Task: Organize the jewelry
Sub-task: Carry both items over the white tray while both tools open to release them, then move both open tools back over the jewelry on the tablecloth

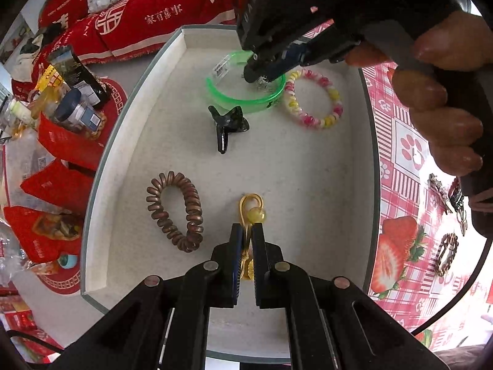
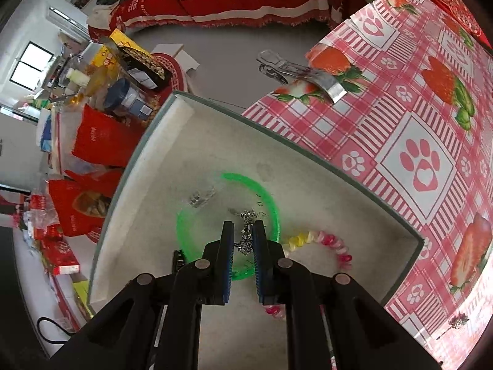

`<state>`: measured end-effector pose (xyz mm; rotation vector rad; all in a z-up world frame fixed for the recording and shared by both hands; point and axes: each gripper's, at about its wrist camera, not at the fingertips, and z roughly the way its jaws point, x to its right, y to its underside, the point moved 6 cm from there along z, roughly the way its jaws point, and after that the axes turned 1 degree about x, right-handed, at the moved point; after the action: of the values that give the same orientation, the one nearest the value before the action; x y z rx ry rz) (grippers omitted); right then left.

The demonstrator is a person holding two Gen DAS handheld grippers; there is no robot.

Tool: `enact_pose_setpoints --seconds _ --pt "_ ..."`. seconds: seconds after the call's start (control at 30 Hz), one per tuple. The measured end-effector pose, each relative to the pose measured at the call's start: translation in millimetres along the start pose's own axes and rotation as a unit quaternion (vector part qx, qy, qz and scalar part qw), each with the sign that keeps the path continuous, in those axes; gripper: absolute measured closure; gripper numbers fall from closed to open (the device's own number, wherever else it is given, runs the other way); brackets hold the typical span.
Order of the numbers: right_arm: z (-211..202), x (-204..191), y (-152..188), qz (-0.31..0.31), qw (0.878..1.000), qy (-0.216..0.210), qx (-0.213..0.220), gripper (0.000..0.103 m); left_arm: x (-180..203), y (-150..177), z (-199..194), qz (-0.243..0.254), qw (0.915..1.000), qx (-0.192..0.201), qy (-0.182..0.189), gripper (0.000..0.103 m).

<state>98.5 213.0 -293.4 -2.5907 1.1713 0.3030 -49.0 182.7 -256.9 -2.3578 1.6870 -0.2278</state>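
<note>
Tray (image 1: 129, 141): shallow, pale, grey-rimmed; fills the centre of the left wrist view and the lower centre of the right wrist view, on a counter (image 2: 400, 117) with a pink strawberry-print cloth.
Left gripper (image 1: 245, 231): bottom centre, pressed together on a yellow cord hair tie (image 1: 253, 206) with a bead, over the tray floor.
Right gripper (image 2: 243, 231): bottom centre, pinching a silver earring (image 2: 246, 234) above the green bangle (image 2: 268, 197).
Tray contents: brown spiral hair tie (image 1: 175, 211) at lower left; black claw clip (image 1: 228, 125) at centre; pink-and-yellow spiral hair tie (image 1: 314, 98) just right of the bangle.
Outside tray: silver hair clip (image 2: 295, 72) on the cloth, upper centre of the right wrist view.
</note>
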Motion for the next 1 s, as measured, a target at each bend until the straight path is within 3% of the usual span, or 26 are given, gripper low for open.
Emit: enact_pose_setpoints --seconds 0.07,0.13,0.53,0.77,0.8,0.87,0.9,1.0 --pt "-3.9 -1.9 -1.0 -0.001 1.0 -0.008 0.006 0.077 -0.1 -0.5 -0.7 0.001 1.0 0.001 -0.003 0.091" --pt "-10.5 -2.9 -1.4 0.0 1.0 -0.018 0.014 0.051 -0.1 -0.3 -1.5 0.004 1.0 0.001 -0.003 0.091" --pt "-69.9 12.4 11.9 0.042 0.996 -0.055 0.063 0.049 -1.9 1.5 -10.0 0.012 0.9998 -0.009 0.012 0.09" --pt "-98.7 51.0 49.6 0.099 0.991 -0.033 0.082 0.043 2.3 -3.6 -17.9 0.025 0.9995 -0.006 0.017 0.09" --pt "-103.4 60.4 58.6 0.113 0.99 -0.026 0.086 0.041 3.8 -4.2 -18.9 0.025 0.9995 -0.007 0.019 0.064" --pt "-111.7 74.0 72.3 0.129 0.987 -0.017 0.089 0.039 2.4 -5.1 -20.7 0.021 0.9997 -0.01 0.008 0.001" --pt "-115.5 81.1 80.1 0.138 0.986 -0.011 0.092 0.039 2.2 -8.4 -24.1 0.02 0.9998 0.008 -0.001 0.0" --pt "-126.8 101.9 104.3 0.162 0.982 0.012 0.097 0.036 9.3 -13.0 -20.9 0.042 0.999 0.009 -0.012 0.0"
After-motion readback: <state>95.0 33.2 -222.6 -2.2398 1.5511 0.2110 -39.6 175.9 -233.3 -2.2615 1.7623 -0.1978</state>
